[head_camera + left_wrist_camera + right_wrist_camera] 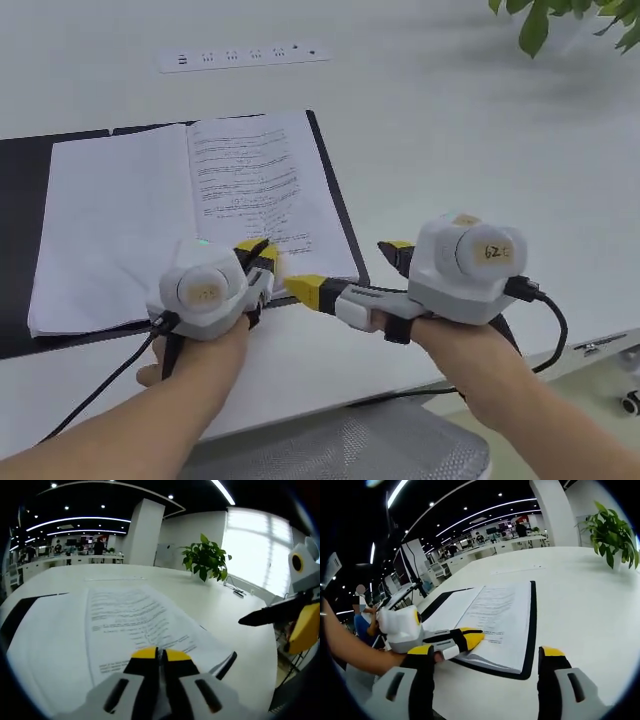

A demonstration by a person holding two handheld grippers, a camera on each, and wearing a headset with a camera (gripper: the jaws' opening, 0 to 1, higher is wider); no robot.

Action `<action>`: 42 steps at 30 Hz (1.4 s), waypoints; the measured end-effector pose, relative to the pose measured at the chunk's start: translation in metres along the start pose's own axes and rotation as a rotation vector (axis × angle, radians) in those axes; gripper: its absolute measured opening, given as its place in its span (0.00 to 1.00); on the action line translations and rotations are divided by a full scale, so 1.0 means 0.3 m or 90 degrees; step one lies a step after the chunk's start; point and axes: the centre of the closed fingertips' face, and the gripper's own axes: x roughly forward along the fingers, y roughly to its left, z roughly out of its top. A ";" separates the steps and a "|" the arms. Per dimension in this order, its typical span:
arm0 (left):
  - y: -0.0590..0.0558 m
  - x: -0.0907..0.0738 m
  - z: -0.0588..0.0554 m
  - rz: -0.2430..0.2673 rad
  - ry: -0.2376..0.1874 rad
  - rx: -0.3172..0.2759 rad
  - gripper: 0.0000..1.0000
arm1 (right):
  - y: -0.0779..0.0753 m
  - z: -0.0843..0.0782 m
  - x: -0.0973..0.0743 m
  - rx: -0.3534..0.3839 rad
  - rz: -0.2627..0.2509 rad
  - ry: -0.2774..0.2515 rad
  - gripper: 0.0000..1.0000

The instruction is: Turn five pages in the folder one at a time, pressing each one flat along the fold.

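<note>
We cannot count pages turned in the folder (338, 195); left tool (160, 652) closed over the printed page (250, 180), right tool (486, 651) open, empty.

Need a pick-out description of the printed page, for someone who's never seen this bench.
Start at the white workbench, where a black folder lies open. The printed page is its right-hand sheet; unlike the blank sheet left of the fold, it carries lines of text.

free: bare table (470, 150) right of folder (200, 210) | obstacles: power strip (243, 56), plant (535, 30) far edge
</note>
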 end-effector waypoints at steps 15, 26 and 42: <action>-0.004 0.001 0.001 -0.011 0.006 -0.004 0.00 | -0.048 0.053 0.118 0.006 0.020 -0.011 0.69; -0.010 0.017 0.002 -0.011 0.005 -0.003 0.00 | -0.155 0.094 0.199 0.012 0.016 -0.015 0.52; -0.009 0.035 0.007 -0.009 0.004 -0.002 0.00 | -0.146 0.103 0.235 0.036 0.038 -0.005 0.47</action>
